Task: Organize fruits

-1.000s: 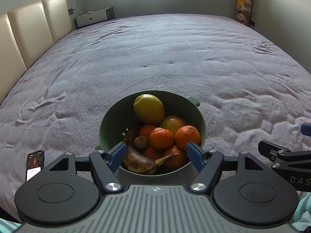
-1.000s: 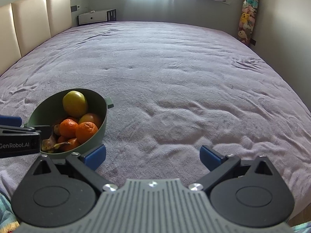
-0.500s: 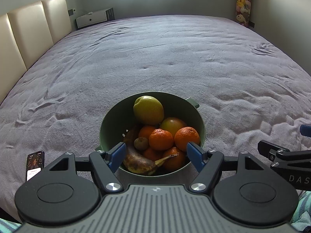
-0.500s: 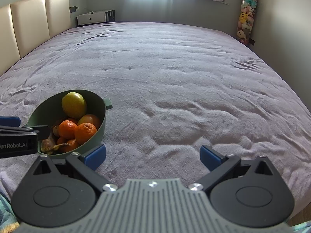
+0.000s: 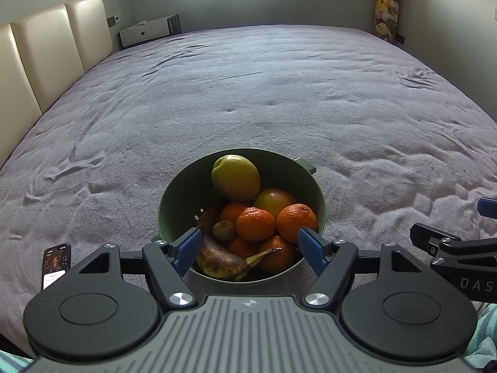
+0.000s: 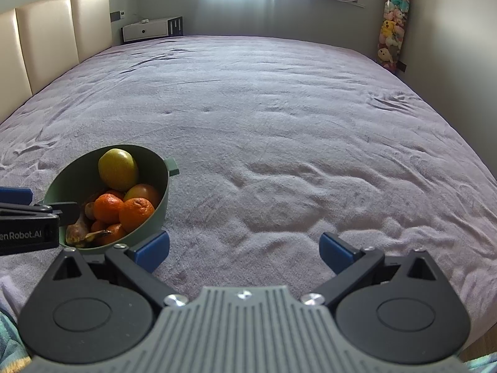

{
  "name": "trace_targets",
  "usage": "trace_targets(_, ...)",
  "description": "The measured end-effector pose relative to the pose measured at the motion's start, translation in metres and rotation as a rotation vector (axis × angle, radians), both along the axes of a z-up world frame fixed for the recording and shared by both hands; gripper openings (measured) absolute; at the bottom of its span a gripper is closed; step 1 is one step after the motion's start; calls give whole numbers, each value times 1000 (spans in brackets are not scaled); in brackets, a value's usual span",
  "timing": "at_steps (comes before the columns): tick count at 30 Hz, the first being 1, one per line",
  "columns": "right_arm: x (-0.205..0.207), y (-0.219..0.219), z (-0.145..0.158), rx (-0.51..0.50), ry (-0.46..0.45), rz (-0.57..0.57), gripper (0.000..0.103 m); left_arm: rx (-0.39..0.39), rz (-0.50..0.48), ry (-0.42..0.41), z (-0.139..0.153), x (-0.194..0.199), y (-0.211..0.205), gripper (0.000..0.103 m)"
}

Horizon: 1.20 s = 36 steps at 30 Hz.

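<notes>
A green bowl [image 5: 174,205] [image 6: 62,183] sits on the purple bedspread near the front edge. It holds a yellow-green apple [image 5: 235,177] [image 6: 118,169], several oranges [image 5: 255,223] [image 6: 136,214], a small kiwi [image 5: 224,229] and a browned banana [image 5: 223,262]. My left gripper [image 5: 250,250] is open and empty, its blue pads on either side of the bowl's near rim. My right gripper [image 6: 243,248] is open and empty over bare bedspread, to the right of the bowl.
A phone [image 5: 56,262] lies on the bedspread left of the left gripper. A cream headboard [image 5: 46,49] runs along the left. A white cabinet [image 6: 146,29] and a stack of plush toys [image 6: 391,25] stand at the far wall.
Both views have tilted up a little, so the bowl sits slightly lower in frame. Both grippers stay open and empty.
</notes>
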State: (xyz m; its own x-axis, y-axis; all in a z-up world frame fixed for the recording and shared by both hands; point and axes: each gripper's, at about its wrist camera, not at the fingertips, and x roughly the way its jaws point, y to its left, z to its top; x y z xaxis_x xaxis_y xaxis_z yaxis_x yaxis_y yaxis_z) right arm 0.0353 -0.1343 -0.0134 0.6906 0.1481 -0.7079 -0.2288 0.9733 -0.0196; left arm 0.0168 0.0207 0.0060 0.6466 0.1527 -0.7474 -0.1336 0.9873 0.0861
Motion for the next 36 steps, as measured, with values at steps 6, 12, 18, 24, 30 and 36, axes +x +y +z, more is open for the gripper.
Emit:
trace_targets(6,0,0,0,0,0,1,99,-1,-2,-2,0,0,0,84)
trace_targets(12,0,0,0,1,1,0,99,-1,-3,-2,1,0,0,84)
trace_targets(18,0,0,-1,2,4,-2,99,0,-1,-2,0,0,0,84)
trace_targets(24,-1,0,-1,3,4,-4,99,3,-3,-3,2,1,-1,84)
trace_targets(30,-1,0,-2,4,5,-7,99,-1,-3,-4,2,1,0,84)
trace_targets(36,-1,0,-2,3,8,-8,99,-6,-7,-9,5,1,0,84)
